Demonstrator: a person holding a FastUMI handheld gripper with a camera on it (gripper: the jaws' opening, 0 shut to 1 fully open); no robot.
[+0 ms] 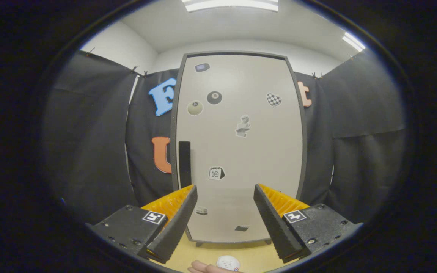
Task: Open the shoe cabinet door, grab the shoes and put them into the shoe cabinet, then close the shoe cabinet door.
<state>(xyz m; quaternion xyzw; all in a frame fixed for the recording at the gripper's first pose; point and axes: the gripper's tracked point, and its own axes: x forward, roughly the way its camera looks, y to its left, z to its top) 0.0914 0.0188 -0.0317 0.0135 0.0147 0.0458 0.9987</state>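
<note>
Before the shut shoe cabinet door (237,144), gripper (225,189) fingers spread.

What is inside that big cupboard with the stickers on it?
Nobody can tell yet. The shoe cabinet door is shut and covers everything inside. Its dark handle sits just beyond the open gripper, which holds nothing.
</note>
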